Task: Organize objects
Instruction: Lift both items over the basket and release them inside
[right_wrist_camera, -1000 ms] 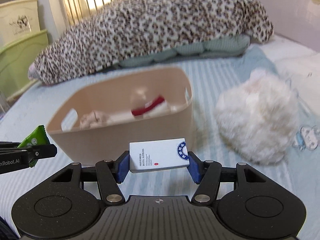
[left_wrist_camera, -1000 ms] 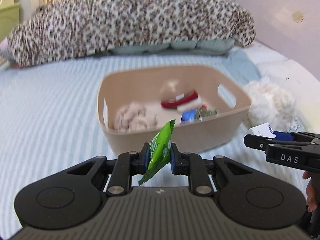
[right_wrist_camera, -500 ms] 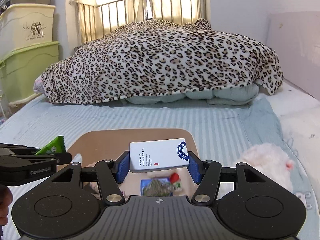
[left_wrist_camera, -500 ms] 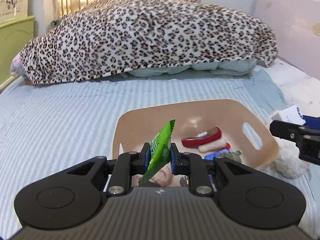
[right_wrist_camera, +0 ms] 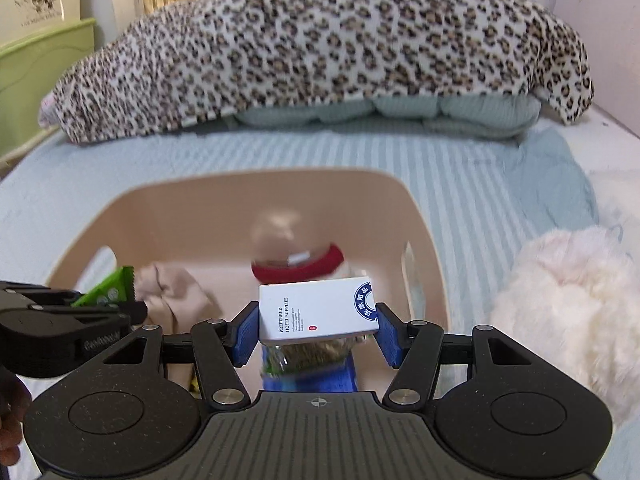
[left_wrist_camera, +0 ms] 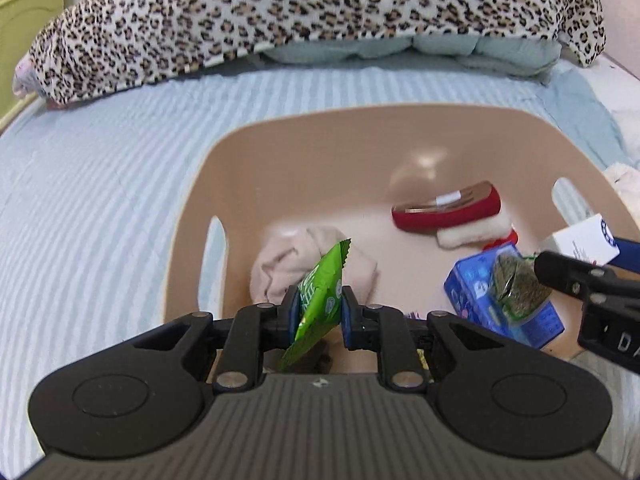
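Note:
A beige plastic basket (left_wrist_camera: 304,136) (right_wrist_camera: 420,216) stands on the striped bed. My left gripper (left_wrist_camera: 320,308) is shut on a green snack packet (left_wrist_camera: 320,296) and holds it over the basket's near left part. My right gripper (right_wrist_camera: 318,326) is shut on a white box with blue print (right_wrist_camera: 316,310) over the basket's near right part; the box also shows in the left wrist view (left_wrist_camera: 584,240). Inside lie a beige cloth (left_wrist_camera: 288,260), a red-and-white item (left_wrist_camera: 448,212) and a blue pack (left_wrist_camera: 480,300) with a clear bag of dried herbs (left_wrist_camera: 516,280) on it.
A leopard-print blanket (right_wrist_camera: 320,52) over pale green pillows lies across the far side of the bed. A fluffy white plush (right_wrist_camera: 568,308) sits right of the basket. A green cabinet (right_wrist_camera: 36,80) stands at far left, a pink wall at right.
Both grippers have moved forward and down, from in front of the basket to above its inside, each still holding its item.

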The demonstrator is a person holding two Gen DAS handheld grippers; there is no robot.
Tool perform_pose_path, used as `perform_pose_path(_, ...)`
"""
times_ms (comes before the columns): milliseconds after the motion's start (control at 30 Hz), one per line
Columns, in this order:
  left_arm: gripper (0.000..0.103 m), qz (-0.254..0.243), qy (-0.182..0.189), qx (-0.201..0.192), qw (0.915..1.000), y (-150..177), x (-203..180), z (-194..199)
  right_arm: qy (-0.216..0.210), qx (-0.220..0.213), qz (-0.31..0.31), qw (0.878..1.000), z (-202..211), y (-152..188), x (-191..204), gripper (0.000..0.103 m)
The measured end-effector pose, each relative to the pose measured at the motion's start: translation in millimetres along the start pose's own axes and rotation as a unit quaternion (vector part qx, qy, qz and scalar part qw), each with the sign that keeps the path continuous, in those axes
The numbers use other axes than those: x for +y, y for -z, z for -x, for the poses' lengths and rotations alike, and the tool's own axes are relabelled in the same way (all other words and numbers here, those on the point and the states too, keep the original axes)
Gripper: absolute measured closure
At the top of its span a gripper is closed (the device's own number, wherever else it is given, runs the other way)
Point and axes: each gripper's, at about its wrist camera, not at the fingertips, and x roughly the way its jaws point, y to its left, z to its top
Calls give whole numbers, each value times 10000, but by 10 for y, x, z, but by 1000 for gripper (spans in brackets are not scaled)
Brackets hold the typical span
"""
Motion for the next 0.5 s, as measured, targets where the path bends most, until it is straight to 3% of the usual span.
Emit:
perform_pose_path(67, 78, 31, 55, 37, 10000, 26, -5, 12, 0, -16, 86, 10000, -3, 53, 10, 46)
perform_pose_path(100, 76, 52, 78, 23, 10000, 35, -6, 36, 28, -46, 135, 9999, 8, 66, 24, 38)
perform_pose_path(167, 55, 62, 94, -21, 9999, 38, -5, 104, 83, -106, 134, 9998, 66, 74, 21, 38)
perform_pose_path(200, 34, 69, 61, -72, 9999, 36, -12, 155, 61, -139, 84, 9998, 109, 69, 8, 34)
perform_pose_path(233, 25, 86, 16, -166, 9998, 38, -20, 220, 23, -172, 30, 9998, 154, 61, -7, 29)
perform_pose_path(333, 24, 97, 51, -337, 9994, 36, -25, 400, -93, -319, -150, 9993, 319, 50, -59, 14)
perform_pose_path(500, 20, 101, 152, -418, 9990, 63, -28, 664, -125, -361, -261, 9989, 578, 86, -89, 6)
